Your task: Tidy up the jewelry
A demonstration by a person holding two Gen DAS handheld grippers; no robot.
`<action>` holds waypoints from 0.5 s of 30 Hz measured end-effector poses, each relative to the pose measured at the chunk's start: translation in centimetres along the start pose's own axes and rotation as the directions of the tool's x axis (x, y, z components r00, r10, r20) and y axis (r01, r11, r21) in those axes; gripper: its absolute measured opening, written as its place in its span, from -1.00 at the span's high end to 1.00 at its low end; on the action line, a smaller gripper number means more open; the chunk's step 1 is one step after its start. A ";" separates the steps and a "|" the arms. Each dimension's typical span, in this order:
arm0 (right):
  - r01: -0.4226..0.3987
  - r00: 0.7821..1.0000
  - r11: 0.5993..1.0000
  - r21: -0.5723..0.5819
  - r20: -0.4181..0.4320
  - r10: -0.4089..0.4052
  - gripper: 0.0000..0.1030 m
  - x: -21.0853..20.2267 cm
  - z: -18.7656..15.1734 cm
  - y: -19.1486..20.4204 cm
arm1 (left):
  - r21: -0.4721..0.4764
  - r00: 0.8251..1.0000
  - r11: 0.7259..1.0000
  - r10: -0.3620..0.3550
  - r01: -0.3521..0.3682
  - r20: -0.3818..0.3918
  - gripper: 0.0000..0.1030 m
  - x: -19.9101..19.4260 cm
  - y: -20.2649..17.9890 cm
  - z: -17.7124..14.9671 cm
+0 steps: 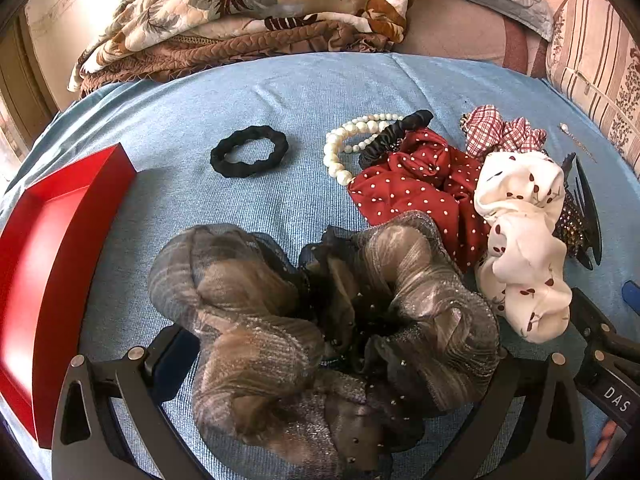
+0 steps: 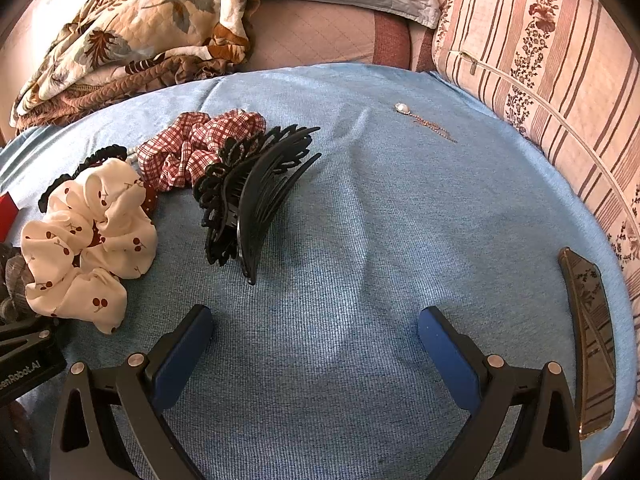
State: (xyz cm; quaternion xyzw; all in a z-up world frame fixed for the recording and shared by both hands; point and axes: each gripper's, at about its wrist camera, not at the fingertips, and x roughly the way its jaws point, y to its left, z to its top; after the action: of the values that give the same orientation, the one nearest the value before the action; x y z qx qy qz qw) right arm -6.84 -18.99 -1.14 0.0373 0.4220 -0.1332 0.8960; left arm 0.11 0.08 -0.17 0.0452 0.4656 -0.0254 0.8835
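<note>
Close in, left gripper [image 1: 320,344] straddles one grey-brown scrunchie [image 1: 320,320]; its fingertips are hidden beneath the fabric, so I cannot tell whether it grips. Right gripper [image 2: 316,332] stands spread wide over bare blue cloth [image 2: 360,220], holding nothing. Counted beyond: one white cherry scrunchie [image 2: 88,240], one red dotted scrunchie [image 1: 412,184], one checked scrunchie [image 2: 192,144], one black hair tie [image 1: 250,151], one pearl bracelet [image 1: 348,144], two black claw clips [image 2: 256,196], one pendant chain [image 2: 424,120]. Red tray [image 1: 52,248] cut off at left edge.
</note>
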 end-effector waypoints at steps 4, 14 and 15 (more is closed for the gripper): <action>-0.013 0.999 1.000 0.016 -0.050 0.014 -1.00 -0.1 0.1 -0.2 | 0.029 0.999 0.999 -0.017 0.018 -0.029 -1.00 -0.1 0.0 0.1; -0.034 0.999 0.999 0.024 -0.021 0.034 -1.00 -2.4 -1.5 -0.5 | 0.020 0.996 0.997 -0.079 0.080 -0.039 -1.00 -4.7 3.2 -1.3; -0.035 0.999 0.999 0.039 -0.017 0.035 -1.00 -2.8 -1.7 -0.7 | 0.014 0.997 0.997 -0.077 0.078 -0.029 -1.00 -5.6 3.7 -1.5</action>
State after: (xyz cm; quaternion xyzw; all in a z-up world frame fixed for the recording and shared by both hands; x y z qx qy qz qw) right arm -9.98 -18.73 -0.07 0.0633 0.4267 -0.1254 0.8934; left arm -3.98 3.93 3.80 0.0340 0.4795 -0.0623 0.8747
